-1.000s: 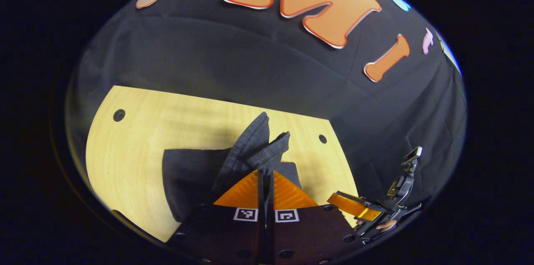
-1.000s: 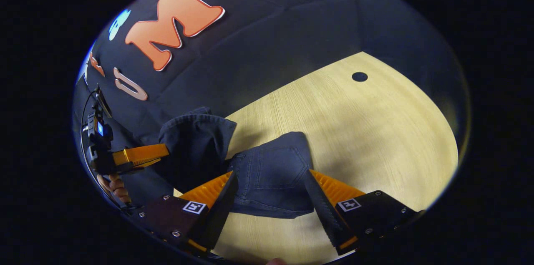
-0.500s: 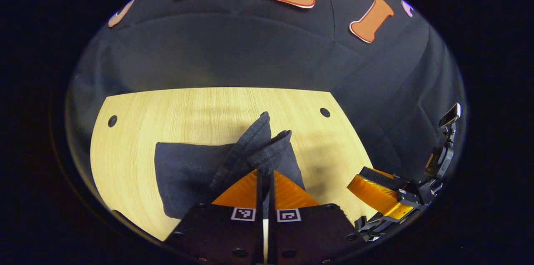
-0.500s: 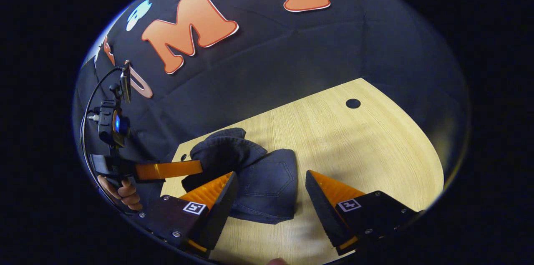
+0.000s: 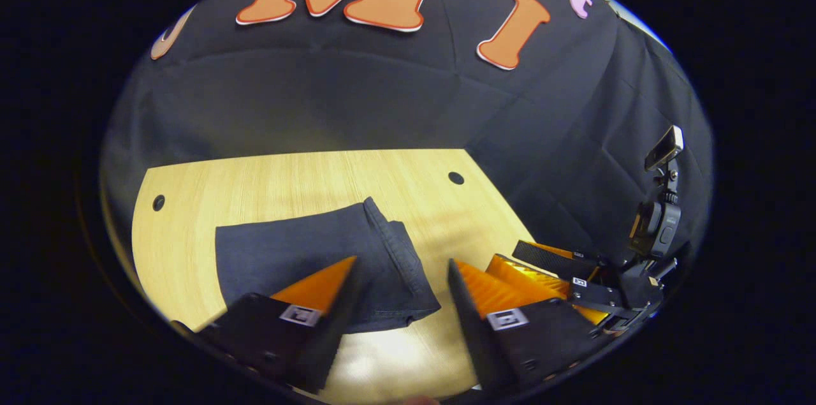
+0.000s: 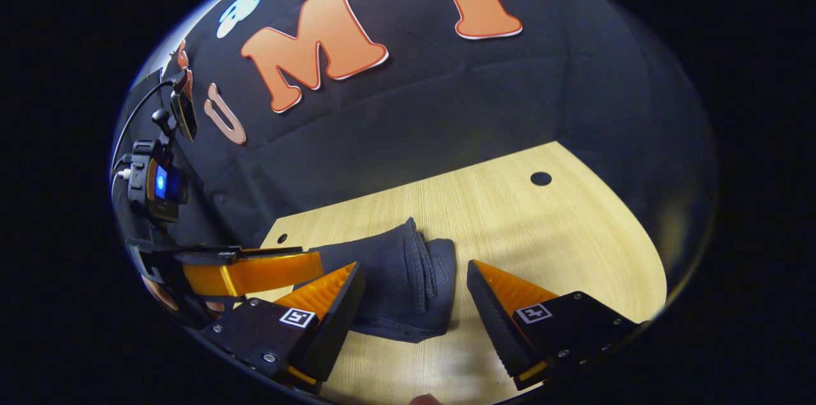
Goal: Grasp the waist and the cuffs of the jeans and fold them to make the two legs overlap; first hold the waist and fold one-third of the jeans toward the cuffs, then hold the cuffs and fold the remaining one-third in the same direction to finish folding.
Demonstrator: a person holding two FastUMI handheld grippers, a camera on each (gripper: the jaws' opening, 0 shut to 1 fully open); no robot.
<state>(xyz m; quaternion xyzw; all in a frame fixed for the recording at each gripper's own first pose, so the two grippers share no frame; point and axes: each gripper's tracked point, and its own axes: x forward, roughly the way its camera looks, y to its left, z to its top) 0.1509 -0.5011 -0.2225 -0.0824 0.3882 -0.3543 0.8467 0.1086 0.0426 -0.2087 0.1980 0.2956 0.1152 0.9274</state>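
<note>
**Both grippers off the folded jeans**

Half a second ago my left gripper [image 5: 398, 280] was clamped on a raised bunch of denim; now its fingers stand wide apart and that bunch has dropped flat. The jeans [image 5: 306, 261] lie as a dark folded bundle on the wooden table [image 5: 268, 182], low and left of centre in the left gripper view, with a seamed edge running down the bundle's right side. My left fingers hang over the bundle's near edge without pinching it.

In the right gripper view the jeans [image 6: 408, 284] sit at the lower centre, between my right gripper's [image 6: 411, 293] spread fingers, which grasp nothing. At the lower left of that view I see the left gripper [image 6: 255, 271] reaching in just beside the bundle. At the lower right of the left gripper view the right gripper [image 5: 548, 271] is released too.
</note>
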